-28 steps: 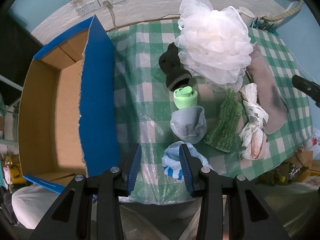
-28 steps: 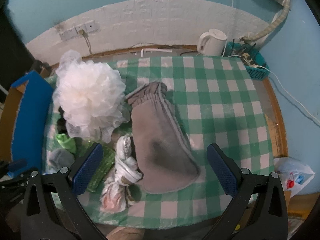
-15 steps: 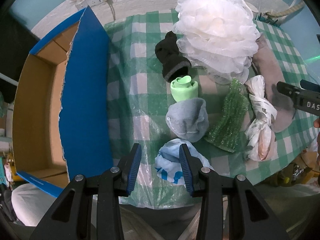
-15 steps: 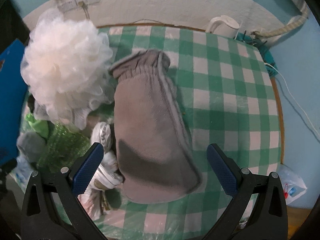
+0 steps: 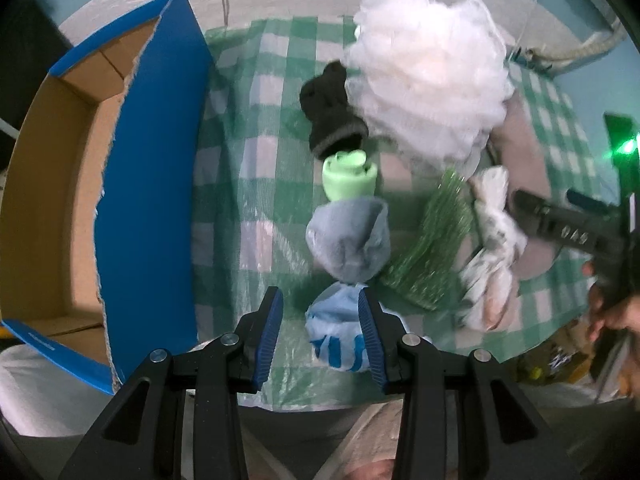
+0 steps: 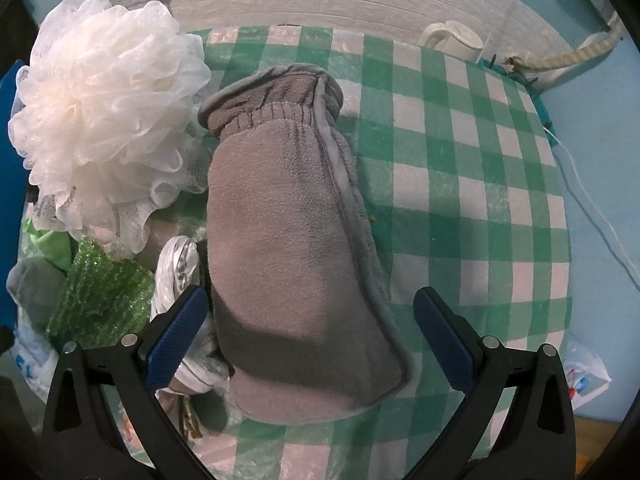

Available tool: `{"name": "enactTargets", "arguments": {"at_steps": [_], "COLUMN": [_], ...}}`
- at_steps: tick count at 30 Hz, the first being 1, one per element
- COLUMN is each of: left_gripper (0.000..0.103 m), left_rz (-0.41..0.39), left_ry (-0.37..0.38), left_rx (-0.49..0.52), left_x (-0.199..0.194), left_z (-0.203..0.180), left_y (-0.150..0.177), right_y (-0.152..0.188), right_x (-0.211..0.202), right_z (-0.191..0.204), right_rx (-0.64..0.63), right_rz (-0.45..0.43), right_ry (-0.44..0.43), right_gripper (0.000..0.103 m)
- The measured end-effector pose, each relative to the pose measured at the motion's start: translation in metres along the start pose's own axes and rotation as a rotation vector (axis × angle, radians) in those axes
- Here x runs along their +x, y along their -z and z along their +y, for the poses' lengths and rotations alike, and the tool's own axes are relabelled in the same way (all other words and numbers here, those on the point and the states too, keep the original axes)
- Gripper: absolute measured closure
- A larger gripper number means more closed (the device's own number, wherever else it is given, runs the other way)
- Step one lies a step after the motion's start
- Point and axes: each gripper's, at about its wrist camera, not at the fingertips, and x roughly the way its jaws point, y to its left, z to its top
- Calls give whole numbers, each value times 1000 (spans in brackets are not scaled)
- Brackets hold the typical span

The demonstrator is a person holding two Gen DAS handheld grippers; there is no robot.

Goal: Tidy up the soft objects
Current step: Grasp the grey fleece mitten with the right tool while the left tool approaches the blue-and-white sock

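Note:
Soft items crowd a green-checked table [image 5: 256,128]: a white mesh pouf [image 5: 428,80], a black sock [image 5: 332,116], a rolled green sock [image 5: 348,178], a grey sock [image 5: 348,240], a green bubble sheet [image 5: 432,252], a knotted white bag [image 5: 492,248] and a light-blue bundle [image 5: 340,336]. My left gripper [image 5: 320,332] is open, its fingers either side of that bundle, the left one clear of it. In the right wrist view a grey fleece mitten [image 6: 288,260] lies beside the pouf [image 6: 104,120]. My right gripper [image 6: 308,340] is wide open, straddling the mitten's lower end.
An open cardboard box [image 5: 60,200] with a raised blue flap [image 5: 152,200] stands left of the table. A white kettle [image 6: 456,40] and cables sit at the back right corner. A plastic bag [image 6: 588,372] lies beyond the table's right edge. A hand [image 5: 616,316] holds the right tool.
My left gripper has come closer to the items, and the light-blue bundle now sits between its fingers. My right gripper has moved in over the grey mitten and now shows in the left wrist view.

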Motion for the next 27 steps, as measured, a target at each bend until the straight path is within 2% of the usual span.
{"name": "enactTargets", "arguments": {"at_steps": [6,10,12,13,14,17,21,27], "left_gripper": [63,63,63,63,63,63,63,63], "left_rz": [33,57,61,65,68,65,54,37], "left_ry": [36,27,19,21,23,25,32,30], "left_rx": [33,64,64,61,58,56,69,117], "left_x": [4,13,14,16,16,15,10,8], "left_z": [-11,-20,-25,-26,-28,-32,-33,-38], "left_y": [5,11,14,14,14,14,19,21], "right_y": [-3,-3,-3,-3,-3,-2,-2,-3], "right_x": [12,17,16,16,15,11,4,-17], "right_z": [-3,-3,-3,-3,-3,-5,-13,-24], "right_rx": [-13,-20,-25,-31,-32,-16,5,54], "right_rz": [14,19,14,12,9,4,-9,-48], "right_ry": [-4,-45,-36,-34,-44,-57,-44,-40], "right_gripper": [1,19,28,38,52,70,78,80]}}
